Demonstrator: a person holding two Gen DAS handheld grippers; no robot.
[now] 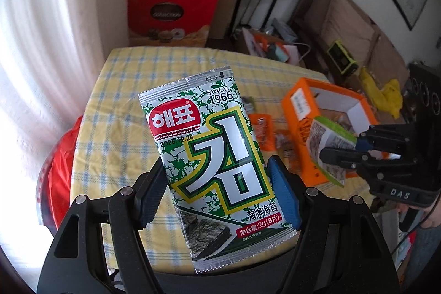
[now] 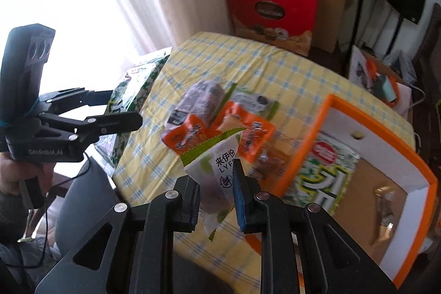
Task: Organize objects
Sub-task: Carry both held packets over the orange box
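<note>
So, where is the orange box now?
The orange box sits at the right of the table, beside loose snack packets; one seaweed pack lies inside.

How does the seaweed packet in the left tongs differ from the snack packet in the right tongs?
The seaweed packet is a large, flat silver rectangle with green and yellow lettering; the snack packet is smaller, white with a green serrated edge, and crumpled. The left tongs stand wide across the seaweed packet; the right tongs pinch the snack packet nearly shut. Both are sealed and held above the checked tablecloth.
</note>
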